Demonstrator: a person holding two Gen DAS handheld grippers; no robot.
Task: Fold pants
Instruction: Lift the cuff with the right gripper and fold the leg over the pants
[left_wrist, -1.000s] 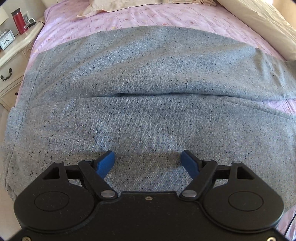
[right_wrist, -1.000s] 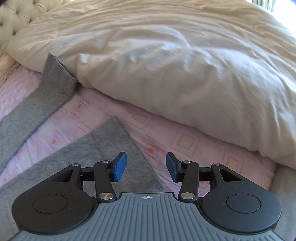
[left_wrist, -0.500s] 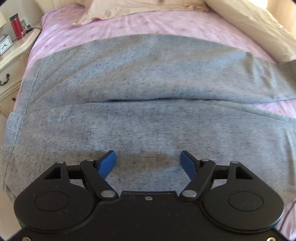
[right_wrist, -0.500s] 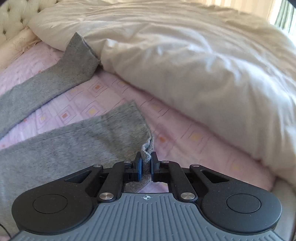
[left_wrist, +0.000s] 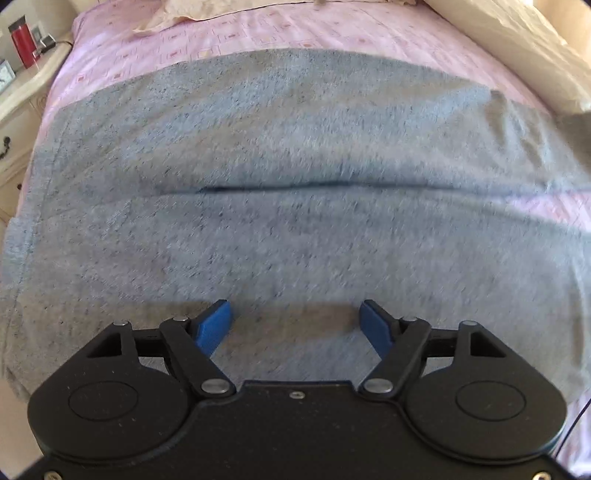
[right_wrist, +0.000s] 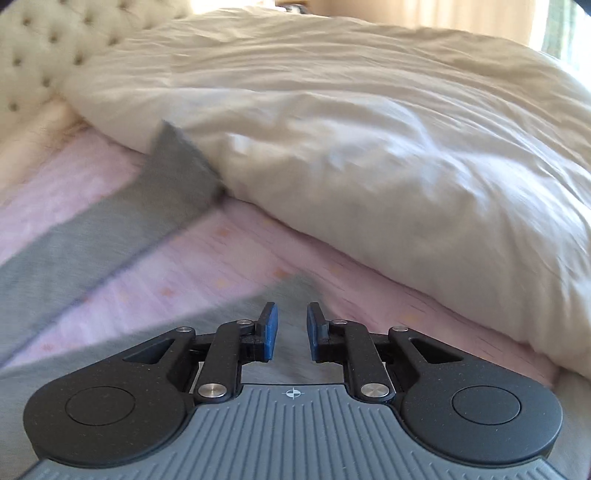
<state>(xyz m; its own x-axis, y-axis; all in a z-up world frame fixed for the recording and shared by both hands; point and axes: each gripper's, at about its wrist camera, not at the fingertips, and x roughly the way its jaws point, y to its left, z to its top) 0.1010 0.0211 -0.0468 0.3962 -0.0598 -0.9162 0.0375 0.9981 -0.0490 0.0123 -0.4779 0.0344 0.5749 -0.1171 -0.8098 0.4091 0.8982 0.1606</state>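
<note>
Fig. — Grey pants (left_wrist: 288, 155) spread flat across pink bedsheet (left_wrist: 258, 33), waistband toward the nightstand (left_wrist: 22, 92) side, both legs running parallel w/ a thin dark seam-line between them. Flat layout is what a lengthwise fold needs: one leg can be carried over the other w/o bunching.

Left gripper (left_wrist: 295, 321): jaws stand wide apart, blue pads clear of the cloth on either side, nothing held. It hangs over the near leg by the seat, pointing steeply down; probably posted there to pin or pick up the upper part while the other end is handled.

Right gripper (right_wrist: 291, 328): at the cuff end, near the white duvet (right_wrist: 369, 147). Jaws narrow but opening; a gap shows between the pads, w/ grey cuff fabric (right_wrist: 291, 295) seen in and just beyond that gap. Frame is blurred, so whether the pads touch the cloth can't be told for sure; they appear not to press on it. Far leg's cuff (right_wrist: 177, 173) lies against the duvet edge, partly tucked under it, which could snag during the fold.
</note>
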